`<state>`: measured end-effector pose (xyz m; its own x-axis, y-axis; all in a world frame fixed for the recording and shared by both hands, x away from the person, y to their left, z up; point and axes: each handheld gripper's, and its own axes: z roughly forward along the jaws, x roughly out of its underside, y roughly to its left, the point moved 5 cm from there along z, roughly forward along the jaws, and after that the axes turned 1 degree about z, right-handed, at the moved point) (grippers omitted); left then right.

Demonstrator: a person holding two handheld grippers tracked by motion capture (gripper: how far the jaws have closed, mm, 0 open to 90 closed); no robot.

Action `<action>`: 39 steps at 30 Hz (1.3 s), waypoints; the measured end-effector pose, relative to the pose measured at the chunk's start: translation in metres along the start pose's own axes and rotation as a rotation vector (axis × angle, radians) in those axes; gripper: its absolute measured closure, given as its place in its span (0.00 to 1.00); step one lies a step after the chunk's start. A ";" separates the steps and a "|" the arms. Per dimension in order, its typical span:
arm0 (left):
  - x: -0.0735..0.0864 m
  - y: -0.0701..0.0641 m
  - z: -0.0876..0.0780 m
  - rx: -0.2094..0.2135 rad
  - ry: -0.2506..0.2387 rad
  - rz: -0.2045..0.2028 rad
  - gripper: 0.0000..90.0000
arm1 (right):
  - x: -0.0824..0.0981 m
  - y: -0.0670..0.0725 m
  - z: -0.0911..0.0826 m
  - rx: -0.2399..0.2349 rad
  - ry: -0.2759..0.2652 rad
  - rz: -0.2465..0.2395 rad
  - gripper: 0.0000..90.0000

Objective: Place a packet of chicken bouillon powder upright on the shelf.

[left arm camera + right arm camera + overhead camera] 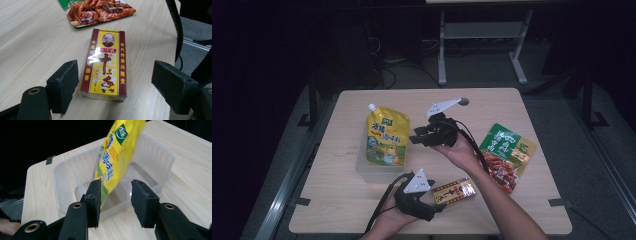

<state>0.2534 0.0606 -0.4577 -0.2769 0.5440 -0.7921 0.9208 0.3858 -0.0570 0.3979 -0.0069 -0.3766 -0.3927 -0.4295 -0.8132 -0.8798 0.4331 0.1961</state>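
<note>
On the worktop (512, 100), a clear plastic tub (62, 175) is holding a yellow spout pouch (385, 137), standing upright with its spout pointing far. The right gripper (116, 192) is sitting just beside it, fingers parted around the pouch's edge without pressing. The left gripper (115, 82), fingers wide, is straddling a spice box (105, 62) lying flat, pointing away from it.

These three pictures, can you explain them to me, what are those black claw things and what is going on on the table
A person sits at a wooden table, holding a two-jaw hand tool in each hand. One picture looks down from above; the other two come from cameras riding on each tool, looking along its black jaws. The left gripper is open, its jaws either side of a red and yellow box lying flat, without pressing it. The right gripper is open at a yellow spouted pouch that leans in a clear plastic tub; whether one jaw touches it is unclear. A green food packet lies to the right.
</note>
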 end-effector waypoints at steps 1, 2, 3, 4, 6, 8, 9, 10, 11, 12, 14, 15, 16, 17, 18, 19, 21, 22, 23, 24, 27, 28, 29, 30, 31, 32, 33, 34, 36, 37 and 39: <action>0.000 0.000 0.000 0.000 0.000 0.002 0.23 | 0.001 -0.001 -0.002 0.000 -0.002 0.010 0.65; 0.000 0.001 0.000 -0.001 0.003 0.011 0.23 | 0.002 -0.001 -0.004 0.000 -0.004 0.019 0.65; 0.000 0.001 0.001 -0.002 0.004 0.014 0.23 | 0.004 -0.003 -0.007 0.005 -0.002 0.017 0.64; 0.000 0.001 0.001 -0.002 0.004 0.014 0.23 | 0.004 -0.003 -0.007 0.005 -0.002 0.017 0.64; 0.000 0.000 0.001 -0.001 0.005 0.008 0.23 | 0.008 -0.005 -0.015 0.017 0.003 0.024 0.63; 0.000 0.000 0.002 -0.002 0.003 0.002 0.22 | 0.012 -0.006 -0.020 0.018 -0.001 0.037 0.61; 0.000 0.000 0.002 -0.004 0.010 0.005 0.22 | 0.014 -0.007 -0.023 0.020 -0.003 0.039 0.61; 0.000 0.000 0.003 -0.008 0.014 0.011 0.22 | 0.016 -0.008 -0.026 0.029 0.002 0.039 0.61; 0.000 0.000 0.004 -0.011 0.013 0.012 0.22 | 0.018 -0.008 -0.028 0.032 0.003 0.048 0.60; 0.000 0.000 0.004 -0.010 0.018 0.014 0.22 | 0.020 -0.008 -0.031 0.037 0.003 0.049 0.60; 0.001 -0.001 0.006 -0.012 0.027 0.015 0.22 | 0.025 -0.009 -0.036 0.044 0.007 0.053 0.58; 0.001 -0.001 0.006 -0.017 0.031 0.024 0.21 | 0.027 -0.009 -0.039 0.047 0.009 0.057 0.58; 0.001 -0.001 0.006 -0.017 0.031 0.024 0.21 | 0.027 -0.009 -0.039 0.047 0.009 0.057 0.58; 0.001 -0.001 0.006 -0.019 0.044 0.033 0.21 | 0.030 -0.009 -0.042 0.051 0.007 0.055 0.58; 0.001 -0.001 0.007 -0.017 0.044 0.029 0.21 | 0.033 -0.010 -0.045 0.055 0.006 0.057 0.57; 0.001 0.000 0.008 -0.023 0.050 0.041 0.21 | 0.035 -0.010 -0.048 0.060 0.009 0.064 0.57; 0.001 0.000 0.009 -0.026 0.067 0.046 0.20 | 0.045 -0.012 -0.057 0.074 0.015 0.080 0.54; 0.001 0.001 0.011 -0.032 0.071 0.050 0.20 | 0.047 -0.013 -0.060 0.077 0.015 0.082 0.54; 0.001 0.002 0.012 -0.041 0.081 0.066 0.20 | 0.050 -0.014 -0.063 0.083 0.015 0.090 0.53; 0.002 0.003 0.013 -0.050 0.090 0.078 0.20 | 0.053 -0.014 -0.066 0.087 0.017 0.092 0.53; 0.003 0.004 0.016 -0.049 0.111 0.080 0.20 | 0.063 -0.016 -0.075 0.098 0.023 0.112 0.51; 0.003 0.004 0.018 -0.051 0.118 0.085 0.20 | 0.065 -0.016 -0.077 0.101 0.022 0.115 0.51; 0.004 0.004 0.019 -0.051 0.130 0.093 0.20 | 0.069 -0.016 -0.079 0.106 0.022 0.116 0.50; 0.004 0.004 0.019 -0.051 0.130 0.093 0.20 | 0.072 -0.017 -0.082 0.111 0.025 0.120 0.50; 0.005 0.003 0.024 -0.042 0.145 0.092 0.20 | 0.075 -0.017 -0.084 0.114 0.025 0.122 0.49; 0.005 0.003 0.024 -0.042 0.145 0.092 0.21 | 0.078 -0.017 -0.087 0.119 0.026 0.123 0.49; 0.006 0.003 0.028 -0.036 0.161 0.095 0.21 | 0.081 -0.017 -0.089 0.121 0.028 0.131 0.48; 0.006 0.003 0.028 -0.036 0.161 0.095 0.21 | 0.081 -0.017 -0.089 0.121 0.028 0.131 0.48; 0.007 0.003 0.032 -0.035 0.183 0.101 0.23 | 0.086 -0.017 -0.093 0.126 0.024 0.138 0.47; 0.008 0.003 0.034 -0.041 0.191 0.102 0.23 | 0.089 -0.017 -0.095 0.132 0.026 0.140 0.46; 0.009 0.003 0.037 -0.050 0.204 0.094 0.25 | 0.097 -0.017 -0.101 0.142 0.026 0.147 0.44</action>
<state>0.2641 0.0392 -0.4875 -0.2450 0.7166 -0.6530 0.9319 0.3599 0.0453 0.3478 -0.1362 -0.4034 -0.5224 -0.3729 -0.7668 -0.7665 0.5994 0.2307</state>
